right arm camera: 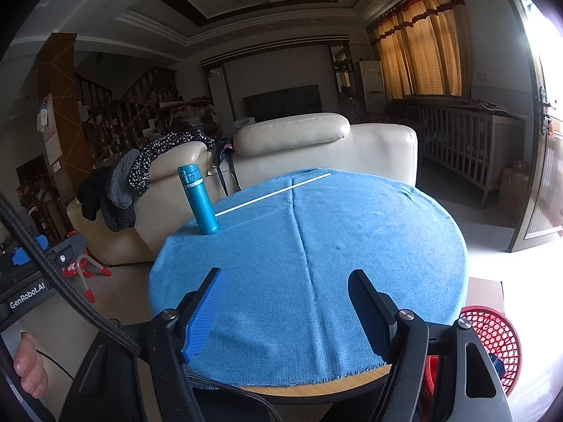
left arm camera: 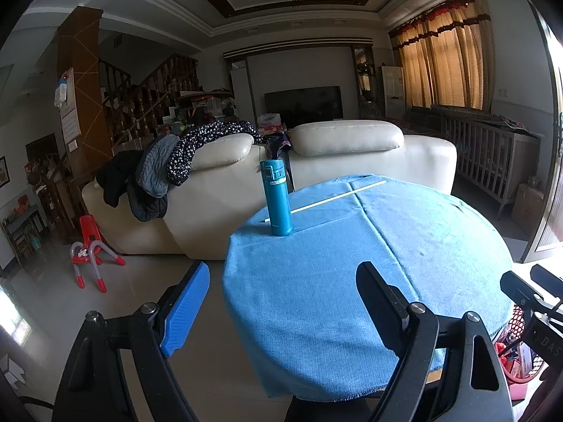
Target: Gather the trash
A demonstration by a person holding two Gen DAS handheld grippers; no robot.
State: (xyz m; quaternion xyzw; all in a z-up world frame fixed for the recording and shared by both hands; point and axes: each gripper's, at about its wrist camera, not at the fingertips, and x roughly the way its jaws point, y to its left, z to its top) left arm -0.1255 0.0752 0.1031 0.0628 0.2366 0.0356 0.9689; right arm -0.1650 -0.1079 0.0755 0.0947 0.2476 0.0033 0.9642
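I see one round bench [right arm camera: 352,246] under a blue cloth, with one teal bottle [right arm camera: 200,200] upright at its far left edge and one white stick [right arm camera: 272,193] lying just behind the bottle. Only my right view shows the whole red basket [right arm camera: 492,337] beside the bench. Both my left fingers [left arm camera: 278,302] and right fingers [right arm camera: 286,309] stand open, holding nothing

Each black tool [right arm camera: 285,313] has blue ribbed pads [right arm camera: 204,316], silver screws [right arm camera: 406,314], "GenRobot.AI" lettering.
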